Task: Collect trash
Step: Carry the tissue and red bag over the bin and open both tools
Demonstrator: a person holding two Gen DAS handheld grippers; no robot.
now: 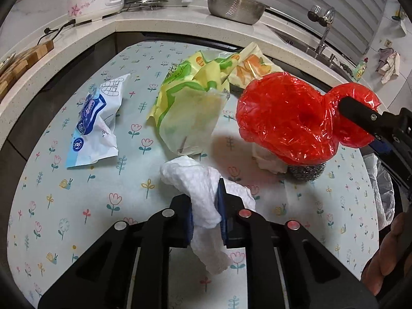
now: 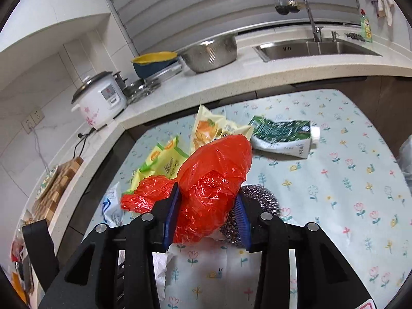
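the right gripper (image 2: 207,216) has its blue pads closed on a crumpled red plastic bag (image 2: 213,177) above the flower-print tablecloth (image 2: 334,180), with a steel wool scrubber (image 2: 260,198) just behind it, yellow snack wrappers (image 2: 167,159) and a squashed green carton (image 2: 280,136) lying beyond.

Bare tablecloth (image 1: 77,206) near left, wrappers (image 1: 188,103) crowding centre, counter edge (image 1: 154,29) behind.

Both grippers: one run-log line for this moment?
left gripper: shut on paper towel | right gripper: red plastic bag between jaws | table: wrappers remain
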